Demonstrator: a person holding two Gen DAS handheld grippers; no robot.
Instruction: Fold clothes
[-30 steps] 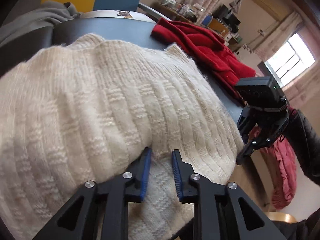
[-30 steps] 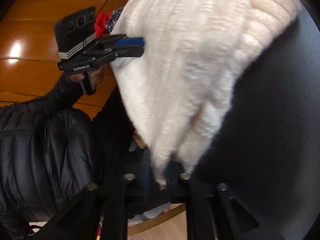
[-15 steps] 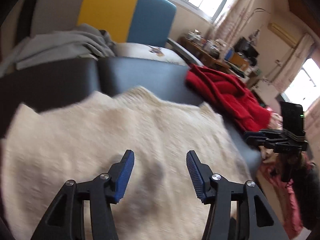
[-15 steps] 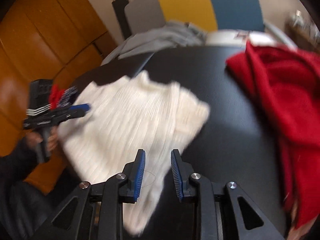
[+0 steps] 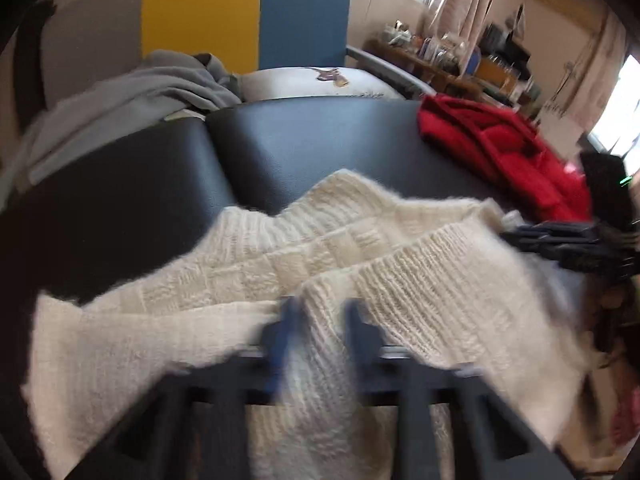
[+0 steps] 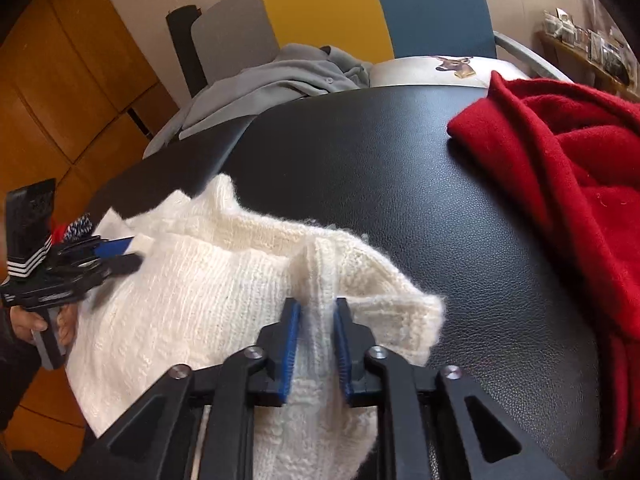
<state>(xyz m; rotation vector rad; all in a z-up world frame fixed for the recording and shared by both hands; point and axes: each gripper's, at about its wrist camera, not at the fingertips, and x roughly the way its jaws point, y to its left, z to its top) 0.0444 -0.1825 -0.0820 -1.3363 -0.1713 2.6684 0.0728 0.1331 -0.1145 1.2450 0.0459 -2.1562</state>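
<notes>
Two grippers have hold of the cream knit sweater (image 6: 200, 300), which lies on the black padded table (image 6: 400, 200) in the lower half of both views. The right gripper (image 6: 314, 344) is clamped on a raised fold of the knit, its blue pads pressing the fabric from both sides. The left gripper (image 5: 318, 344) is blurred at the bottom centre of its own view; its jaws are closing, with a ridge of the sweater's ribbed hem between them. At the left edge of the right wrist view, a hand (image 6: 44, 324) grips that tool's handle. A red garment (image 6: 560, 180) sits heaped on the table at the right. Beyond the table, a grey garment (image 6: 280, 76) lies at the upper centre.
</notes>
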